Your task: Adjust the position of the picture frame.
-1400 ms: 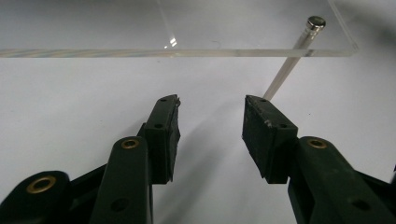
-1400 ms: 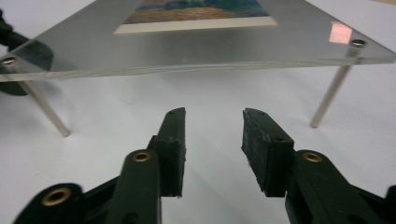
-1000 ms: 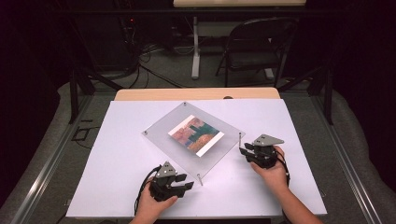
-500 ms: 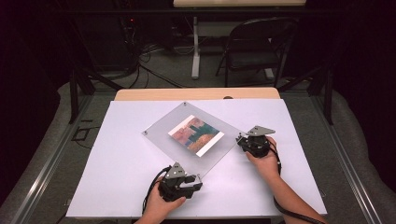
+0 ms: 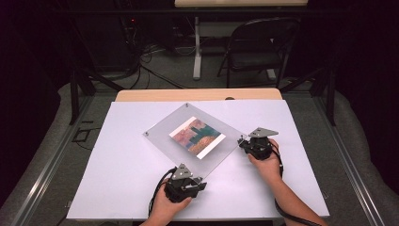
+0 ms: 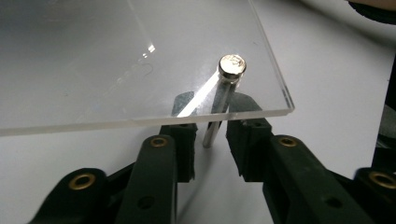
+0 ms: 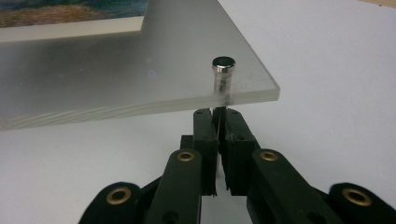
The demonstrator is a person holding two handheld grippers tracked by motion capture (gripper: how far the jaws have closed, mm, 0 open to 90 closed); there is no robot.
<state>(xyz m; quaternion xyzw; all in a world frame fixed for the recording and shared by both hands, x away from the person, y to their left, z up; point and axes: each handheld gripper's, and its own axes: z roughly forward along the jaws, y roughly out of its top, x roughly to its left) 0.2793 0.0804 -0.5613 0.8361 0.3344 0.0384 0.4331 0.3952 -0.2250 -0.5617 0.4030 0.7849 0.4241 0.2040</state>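
White tabletop (image 5: 117, 179): acrylic photo frame (image 5: 162, 134) is readied for lifting, right gripper (image 7: 218, 135) clamped on one standoff pin (image 7: 223, 70), left gripper (image 6: 210, 142) just closing, spread around another (image 6: 229, 77).

A clear, glossy acrylic frame (image 5: 193, 136) with shiny metal corner posts (image 6: 224, 88) lies on a matt white tabletop (image 5: 117, 188).

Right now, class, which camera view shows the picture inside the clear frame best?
The high view: the whole picture lies face up in the middle of the frame, all edges visible. The right gripper view catches just one corner at a shallow angle. The left gripper view has bare clear frame and a post.
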